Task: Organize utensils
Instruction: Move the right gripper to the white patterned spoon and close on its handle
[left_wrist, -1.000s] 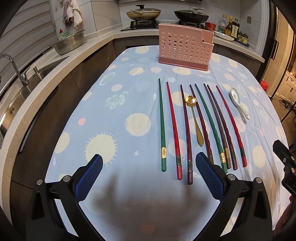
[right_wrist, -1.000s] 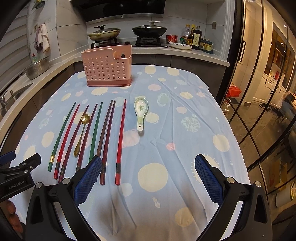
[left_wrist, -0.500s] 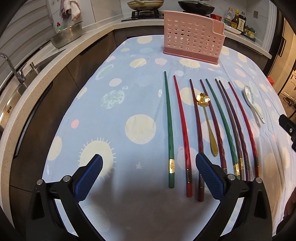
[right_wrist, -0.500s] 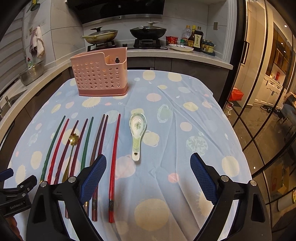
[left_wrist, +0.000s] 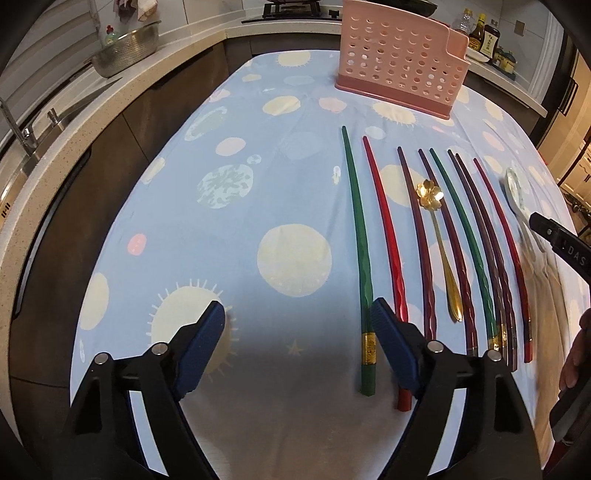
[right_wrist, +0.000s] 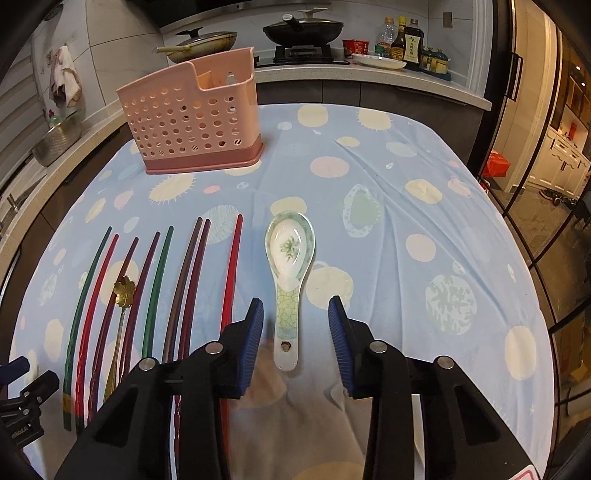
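Observation:
Several green, red and dark purple chopsticks lie side by side on the blue spotted tablecloth, with a gold flower spoon (left_wrist: 437, 236) among them. A pink perforated utensil holder (left_wrist: 399, 62) (right_wrist: 192, 118) stands at the far end. My left gripper (left_wrist: 297, 339) is open and low; its right finger sits next to the leftmost green chopstick (left_wrist: 360, 251). My right gripper (right_wrist: 295, 332) is open, its fingers either side of the handle of a white ceramic spoon (right_wrist: 290, 273) and apart from it. The spoon lies right of the red chopstick (right_wrist: 232, 273).
A counter with a sink and a metal colander (left_wrist: 127, 50) runs along the left. A stove with pans (right_wrist: 301, 29) and bottles (right_wrist: 406, 40) is behind the holder. Glass doors (right_wrist: 546, 184) are on the right. The table edge drops off on the left.
Both grippers have moved forward and lower over the table. The right gripper's fingers have narrowed and now straddle the ceramic spoon's handle. The left gripper has narrowed beside the green chopstick.

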